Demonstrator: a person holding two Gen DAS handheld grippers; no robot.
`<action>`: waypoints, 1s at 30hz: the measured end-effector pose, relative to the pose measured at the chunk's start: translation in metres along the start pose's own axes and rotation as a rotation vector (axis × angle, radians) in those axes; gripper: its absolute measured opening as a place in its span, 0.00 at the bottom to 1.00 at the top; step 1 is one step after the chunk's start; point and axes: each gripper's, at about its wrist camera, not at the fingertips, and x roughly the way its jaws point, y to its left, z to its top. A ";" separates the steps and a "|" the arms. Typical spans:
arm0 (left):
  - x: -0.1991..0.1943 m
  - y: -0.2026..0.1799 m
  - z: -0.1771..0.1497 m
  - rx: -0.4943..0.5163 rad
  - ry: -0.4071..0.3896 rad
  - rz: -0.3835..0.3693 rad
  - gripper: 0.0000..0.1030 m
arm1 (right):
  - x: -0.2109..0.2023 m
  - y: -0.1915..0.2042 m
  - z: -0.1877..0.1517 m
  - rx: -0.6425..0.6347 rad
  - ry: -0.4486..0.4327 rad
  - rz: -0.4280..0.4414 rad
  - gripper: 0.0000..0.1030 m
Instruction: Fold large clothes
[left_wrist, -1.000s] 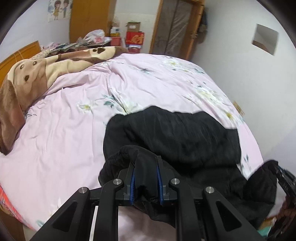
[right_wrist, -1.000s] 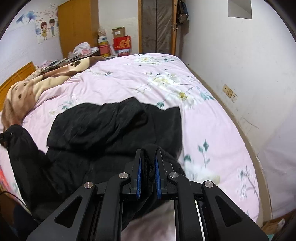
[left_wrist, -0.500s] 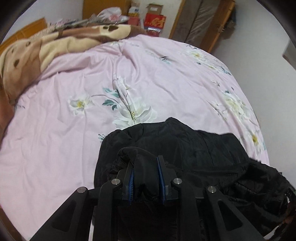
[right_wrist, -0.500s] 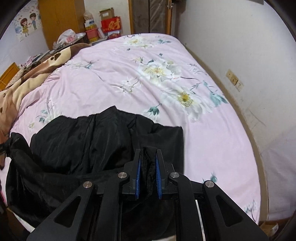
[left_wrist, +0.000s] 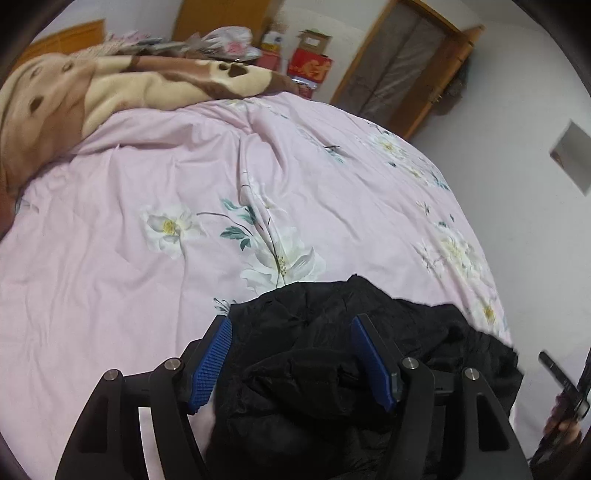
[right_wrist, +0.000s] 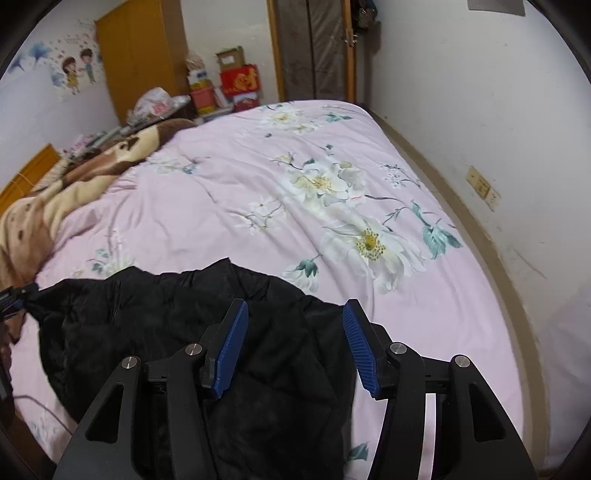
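Left wrist view: a black padded jacket (left_wrist: 332, 369) lies bunched at the near edge of a bed covered with a pink floral quilt (left_wrist: 184, 229). The left gripper (left_wrist: 291, 360) hangs over it, its blue-padded fingers (left_wrist: 212, 363) having just been opening; folds of the jacket sit between them, but the pads stand clear of the cloth. A brown and cream blanket (left_wrist: 110, 88) is heaped at the far left of the bed.

From the right wrist view, the right gripper (right_wrist: 293, 347) has likewise just spread its fingers (right_wrist: 360, 349), with the jacket (right_wrist: 147, 325) lying loose beneath and between them, not gripped. Red boxes (right_wrist: 240, 79) and a wooden wardrobe (right_wrist: 140, 51) stand beyond the bed's far end.
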 end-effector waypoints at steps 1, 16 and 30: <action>-0.001 -0.002 -0.001 0.041 -0.001 0.005 0.68 | -0.001 -0.004 -0.005 0.004 -0.004 0.019 0.53; -0.033 0.041 0.004 0.002 -0.130 -0.109 0.98 | 0.049 -0.008 -0.037 -0.027 0.074 0.229 0.71; 0.083 -0.010 -0.019 0.213 0.194 -0.009 0.61 | 0.093 0.001 -0.028 -0.001 0.155 0.161 0.25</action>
